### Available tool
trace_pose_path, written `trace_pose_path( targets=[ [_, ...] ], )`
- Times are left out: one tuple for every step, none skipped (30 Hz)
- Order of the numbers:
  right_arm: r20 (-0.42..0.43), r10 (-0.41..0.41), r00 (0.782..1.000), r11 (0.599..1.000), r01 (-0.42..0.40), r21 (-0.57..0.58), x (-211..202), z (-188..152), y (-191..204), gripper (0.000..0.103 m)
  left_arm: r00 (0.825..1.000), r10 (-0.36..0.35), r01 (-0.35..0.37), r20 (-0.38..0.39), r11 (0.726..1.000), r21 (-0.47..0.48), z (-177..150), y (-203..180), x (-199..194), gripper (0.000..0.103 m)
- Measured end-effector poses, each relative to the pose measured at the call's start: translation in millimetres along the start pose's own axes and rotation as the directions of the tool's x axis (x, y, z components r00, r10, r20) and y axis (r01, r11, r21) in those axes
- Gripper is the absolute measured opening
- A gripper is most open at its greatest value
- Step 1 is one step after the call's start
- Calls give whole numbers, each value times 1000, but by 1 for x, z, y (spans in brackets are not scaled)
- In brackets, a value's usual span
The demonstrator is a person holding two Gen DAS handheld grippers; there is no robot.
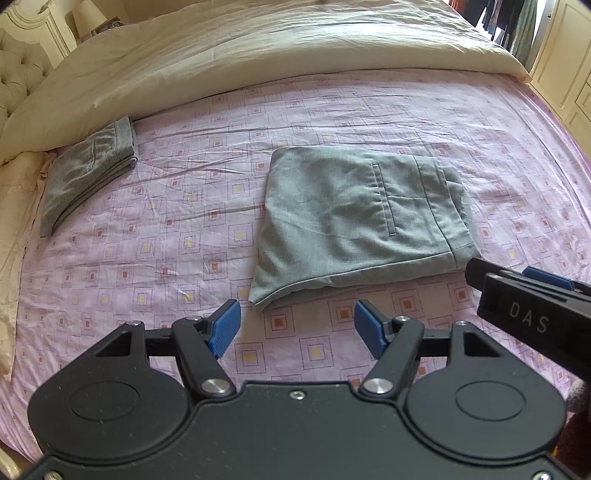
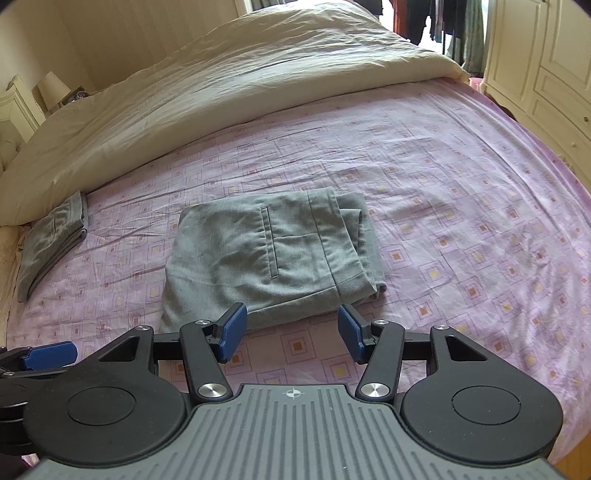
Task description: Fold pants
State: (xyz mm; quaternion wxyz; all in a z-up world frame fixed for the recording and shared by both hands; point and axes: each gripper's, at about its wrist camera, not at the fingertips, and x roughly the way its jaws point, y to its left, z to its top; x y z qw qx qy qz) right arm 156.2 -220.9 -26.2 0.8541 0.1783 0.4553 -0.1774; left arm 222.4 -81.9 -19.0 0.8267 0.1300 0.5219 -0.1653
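Note:
Grey pants (image 1: 354,218) lie folded into a compact rectangle on the pink patterned bed sheet (image 1: 147,258), back pocket slit facing up. The same pants (image 2: 269,254) fill the middle of the right wrist view. My left gripper (image 1: 297,326) hovers open just short of their near edge, nothing between its blue pads. The right gripper (image 2: 291,332) is open too, above the near edge of the pants, holding nothing. Its black body (image 1: 532,306) juts in at the right of the left wrist view, and a left fingertip (image 2: 48,354) shows at the far left of the right wrist view.
A second folded grey garment (image 1: 88,173) lies at the left by a cream pillow (image 1: 18,206). A cream duvet (image 1: 240,51) is bunched along the far half of the bed. Cream wardrobes (image 2: 546,59) stand at the right, with hanging clothes (image 2: 443,22) beyond.

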Motion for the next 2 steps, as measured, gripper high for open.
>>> trace_pose_path(
  targets=[
    [-3, 3, 1000, 1000, -3, -2, 1, 0, -1, 53, 1000, 2, -2, 4, 1000, 3, 1, -2, 1, 71],
    [-7, 7, 1000, 1000, -7, -3, 4, 1, -1, 53, 1000, 4, -4, 3, 1000, 5, 1, -2, 1, 71]
  ],
)
